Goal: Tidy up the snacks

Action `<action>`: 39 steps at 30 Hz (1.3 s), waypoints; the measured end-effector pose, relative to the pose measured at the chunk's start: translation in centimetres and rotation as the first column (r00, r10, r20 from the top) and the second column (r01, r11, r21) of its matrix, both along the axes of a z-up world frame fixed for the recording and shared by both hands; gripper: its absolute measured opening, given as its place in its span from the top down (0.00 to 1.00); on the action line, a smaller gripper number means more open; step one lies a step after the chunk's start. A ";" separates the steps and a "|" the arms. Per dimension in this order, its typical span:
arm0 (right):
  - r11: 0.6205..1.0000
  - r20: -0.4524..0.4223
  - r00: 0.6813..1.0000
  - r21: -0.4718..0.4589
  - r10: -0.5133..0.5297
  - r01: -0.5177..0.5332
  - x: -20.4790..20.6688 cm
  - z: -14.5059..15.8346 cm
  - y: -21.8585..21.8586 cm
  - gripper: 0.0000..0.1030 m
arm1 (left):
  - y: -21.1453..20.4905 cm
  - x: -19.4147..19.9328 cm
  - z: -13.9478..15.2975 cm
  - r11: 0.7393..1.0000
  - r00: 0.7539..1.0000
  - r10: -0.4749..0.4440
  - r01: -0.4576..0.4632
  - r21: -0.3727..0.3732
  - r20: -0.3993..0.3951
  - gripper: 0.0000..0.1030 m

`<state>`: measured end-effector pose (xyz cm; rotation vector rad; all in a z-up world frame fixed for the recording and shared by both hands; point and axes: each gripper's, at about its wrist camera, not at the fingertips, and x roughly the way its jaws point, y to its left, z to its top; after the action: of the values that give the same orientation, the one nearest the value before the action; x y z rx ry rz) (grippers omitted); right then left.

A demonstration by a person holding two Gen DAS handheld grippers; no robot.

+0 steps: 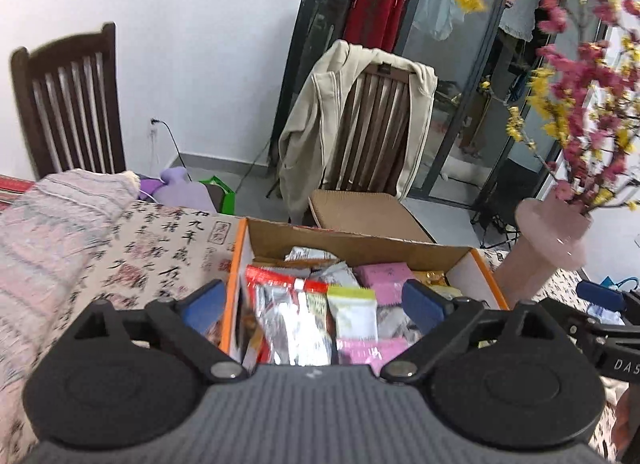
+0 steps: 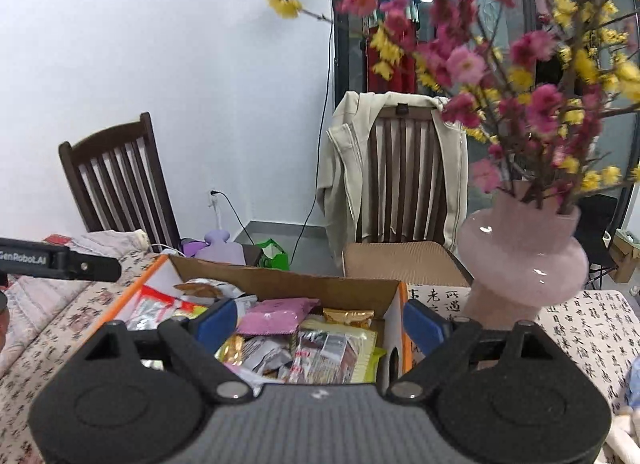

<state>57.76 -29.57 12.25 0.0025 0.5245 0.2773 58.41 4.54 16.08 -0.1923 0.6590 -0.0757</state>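
Box: an open cardboard box (image 1: 360, 242) with orange edges stands on the desk (image 1: 160, 248), which is covered by a cloth printed with calligraphy.
Box contents: loose snack packets (image 1: 304, 312) fill it; in the left wrist view a silver packet with a red top lies at 9 o'clock, a white one with a yellow-green top at the centre, pink ones at 1 and 5 o'clock.
Contents, right wrist view: a pink packet (image 2: 276, 316) lies at the centre, gold wrappers at 2 o'clock, a large yellow-green pack (image 2: 340, 348) at 4 o'clock.
Left gripper (image 1: 316, 302): it hangs above the near side of the box, blue fingers (image 1: 424, 304) spread wide, gripping nothing.
Right gripper (image 2: 316, 324): it is above the box's right half, fingers (image 2: 216, 322) released and empty, one each side of the box's right wall.
Vase: a pink vase (image 2: 520, 252) with pink and yellow blossom branches stands on the desk at 3 o'clock of the box, near it.
Chairs: two dark wooden chairs (image 1: 68, 100) stand at 12 o'clock; a cream jacket (image 1: 308, 128) hangs over one.
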 end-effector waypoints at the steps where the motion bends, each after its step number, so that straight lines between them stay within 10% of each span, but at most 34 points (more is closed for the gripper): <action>1: 1.000 0.012 1.000 0.001 0.000 0.000 -1.1 0.3 -0.2 0.12 | -0.1 -1.2 0.3 1.000 1.000 0.001 -0.001 0.008 0.010 0.04; 29: 0.993 0.186 0.980 0.079 0.071 -0.087 -34.5 -2.7 -3.7 0.00 | -3.5 -41.4 -2.7 0.993 0.975 0.030 -0.056 0.108 0.222 0.00; 39: 0.986 0.230 0.964 0.065 0.134 -0.153 -48.4 -8.1 -2.7 0.00 | -5.3 -54.1 -8.6 0.962 0.904 0.105 -0.198 0.188 0.415 0.00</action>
<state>9.32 -32.24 4.10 0.0128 0.2873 0.4359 4.28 -0.79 7.46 -0.0047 0.2343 0.1102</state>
